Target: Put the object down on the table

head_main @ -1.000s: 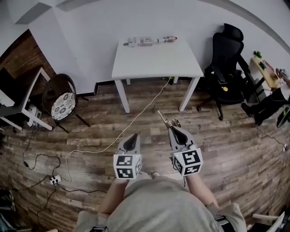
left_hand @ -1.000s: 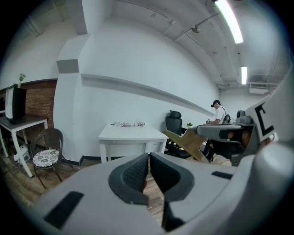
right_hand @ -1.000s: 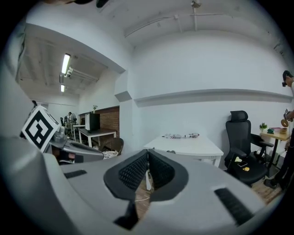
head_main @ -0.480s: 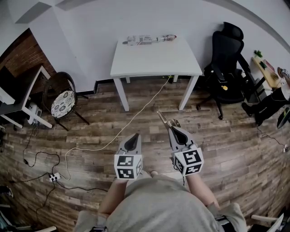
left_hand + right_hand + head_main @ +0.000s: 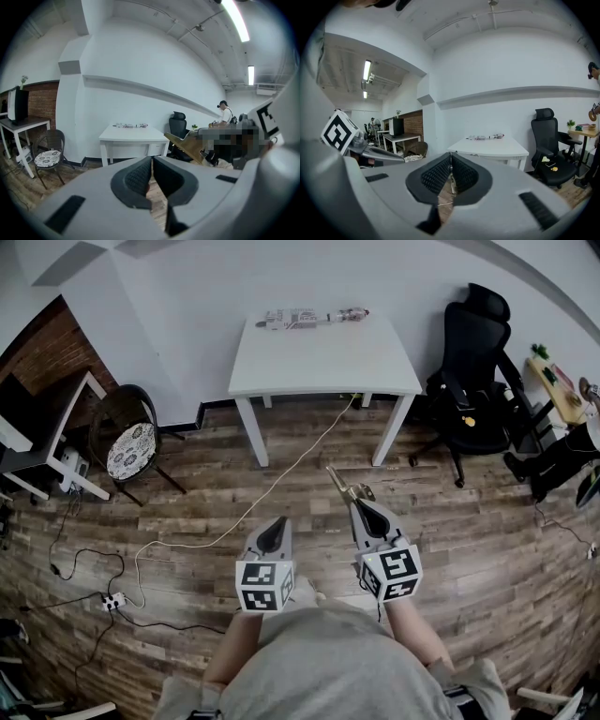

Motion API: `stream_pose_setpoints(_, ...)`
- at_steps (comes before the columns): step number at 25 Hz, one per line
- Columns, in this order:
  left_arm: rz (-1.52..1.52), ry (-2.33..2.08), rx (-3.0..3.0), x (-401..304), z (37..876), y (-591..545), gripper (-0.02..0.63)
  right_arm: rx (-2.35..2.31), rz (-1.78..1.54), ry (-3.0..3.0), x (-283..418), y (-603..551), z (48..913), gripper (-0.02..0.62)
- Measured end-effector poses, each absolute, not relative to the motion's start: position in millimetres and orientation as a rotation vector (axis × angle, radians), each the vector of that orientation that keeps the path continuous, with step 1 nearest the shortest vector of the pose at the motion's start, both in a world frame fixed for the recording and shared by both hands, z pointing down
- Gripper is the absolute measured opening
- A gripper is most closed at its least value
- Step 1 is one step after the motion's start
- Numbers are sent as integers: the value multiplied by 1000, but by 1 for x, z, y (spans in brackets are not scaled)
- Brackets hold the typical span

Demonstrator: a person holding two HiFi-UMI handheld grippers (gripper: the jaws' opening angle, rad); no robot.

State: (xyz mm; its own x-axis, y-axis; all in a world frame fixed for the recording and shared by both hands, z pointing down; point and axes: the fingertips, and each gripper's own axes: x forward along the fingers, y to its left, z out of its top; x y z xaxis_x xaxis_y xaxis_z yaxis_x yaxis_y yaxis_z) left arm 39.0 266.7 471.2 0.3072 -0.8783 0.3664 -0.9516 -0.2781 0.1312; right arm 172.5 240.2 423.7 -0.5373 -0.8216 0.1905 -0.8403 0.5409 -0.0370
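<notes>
Brass-coloured object (image 5: 338,484) sits clamped between jaws of the right gripper (image 5: 355,506).

White table (image 5: 323,362) stands against the far wall, well apart from both grippers. A row of small items (image 5: 309,318) lies along its back edge; they are too small to identify. Black office chair (image 5: 473,371) is just beside the table's right end. Round chair with a patterned cushion (image 5: 131,451) is off to the left. A pale cable (image 5: 281,479) runs from under the table across the plank floor (image 5: 469,549) to a power strip (image 5: 114,601). Left gripper (image 5: 275,524) is held over the floor, jaws drawn to a point. Right gripper (image 5: 357,505) is level beside it, with a thin brass-coloured object (image 5: 339,484) projecting from its tips toward the table.
</notes>
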Motion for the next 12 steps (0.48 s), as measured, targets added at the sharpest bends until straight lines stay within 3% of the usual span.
stream_pose_setpoints(12,309,-1644,2258,41,474,221,15,1448,198,-2614,179,196,429,10)
